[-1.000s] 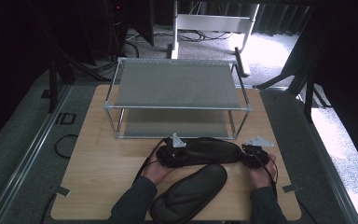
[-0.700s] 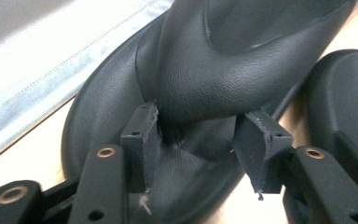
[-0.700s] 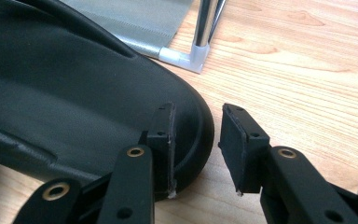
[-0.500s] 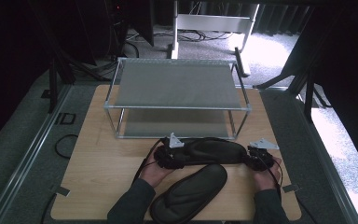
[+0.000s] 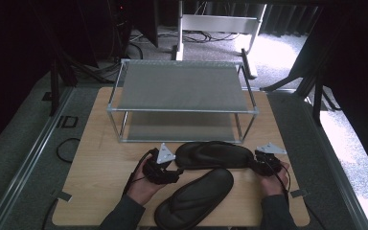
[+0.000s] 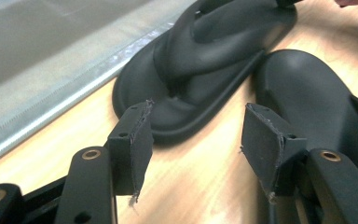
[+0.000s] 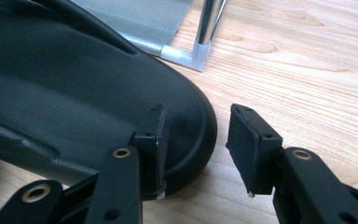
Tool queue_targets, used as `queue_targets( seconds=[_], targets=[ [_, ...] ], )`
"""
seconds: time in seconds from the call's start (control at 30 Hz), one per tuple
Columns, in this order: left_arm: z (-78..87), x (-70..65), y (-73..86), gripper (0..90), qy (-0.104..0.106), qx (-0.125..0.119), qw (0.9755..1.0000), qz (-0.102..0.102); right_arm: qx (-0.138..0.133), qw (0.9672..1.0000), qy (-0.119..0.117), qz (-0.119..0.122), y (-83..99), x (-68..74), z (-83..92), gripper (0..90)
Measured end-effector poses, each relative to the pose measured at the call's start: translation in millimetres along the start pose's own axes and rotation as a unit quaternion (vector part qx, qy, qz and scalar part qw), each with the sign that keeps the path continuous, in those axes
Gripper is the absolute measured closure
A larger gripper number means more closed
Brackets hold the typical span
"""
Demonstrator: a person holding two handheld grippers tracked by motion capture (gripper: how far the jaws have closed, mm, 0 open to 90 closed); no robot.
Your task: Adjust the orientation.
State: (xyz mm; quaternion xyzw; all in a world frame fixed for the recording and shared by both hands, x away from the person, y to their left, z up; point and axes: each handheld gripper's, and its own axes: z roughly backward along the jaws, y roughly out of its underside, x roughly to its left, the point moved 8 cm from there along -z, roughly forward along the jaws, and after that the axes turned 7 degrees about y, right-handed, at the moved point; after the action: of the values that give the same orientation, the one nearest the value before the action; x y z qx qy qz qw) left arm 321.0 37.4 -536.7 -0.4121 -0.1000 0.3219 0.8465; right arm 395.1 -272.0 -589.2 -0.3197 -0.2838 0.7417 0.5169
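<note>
So the thing everything hinges on is the far flip-flop [image 5: 214, 154], the black one lying flat on the tabletop [image 5: 100, 158] just in front of the two-tier rack [image 5: 182, 96]. Its long axis runs side to side, pretty much parallel to the rack's lower shelf, with one end pointing at each hand.

The right gripper [image 7: 196, 140] is at the flip-flop's right end, jaws parted, and the rounded edge of the sole sits right in the gap. One jaw looks to be over the sole and the other is out past the rim, so it's straddling the edge but not pinching it yet.

The left gripper [image 6: 193, 140] is also spread and holding nothing. From its view the near end of that same flip-flop lies just ahead of the jaws, a bit short of them, with bare wood in between.

The second flip-flop [image 5: 196, 199] lies closer to the person, angled diagonally, between the two hands.

My guess: the right side is nearer to a grab, since the sole is already between its jaws, while the left needs to push forward first.
</note>
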Motion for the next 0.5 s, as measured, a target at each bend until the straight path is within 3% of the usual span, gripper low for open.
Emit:
queue_targets(
  seconds=[0.5],
  targets=[
    [16.7,-32.6,31.0,42.9,0.027,-0.007,0.9994,0.023,-0.004,1.0,-0.003,-0.003,1.1,-0.5,0.1,56.9]
  ],
)
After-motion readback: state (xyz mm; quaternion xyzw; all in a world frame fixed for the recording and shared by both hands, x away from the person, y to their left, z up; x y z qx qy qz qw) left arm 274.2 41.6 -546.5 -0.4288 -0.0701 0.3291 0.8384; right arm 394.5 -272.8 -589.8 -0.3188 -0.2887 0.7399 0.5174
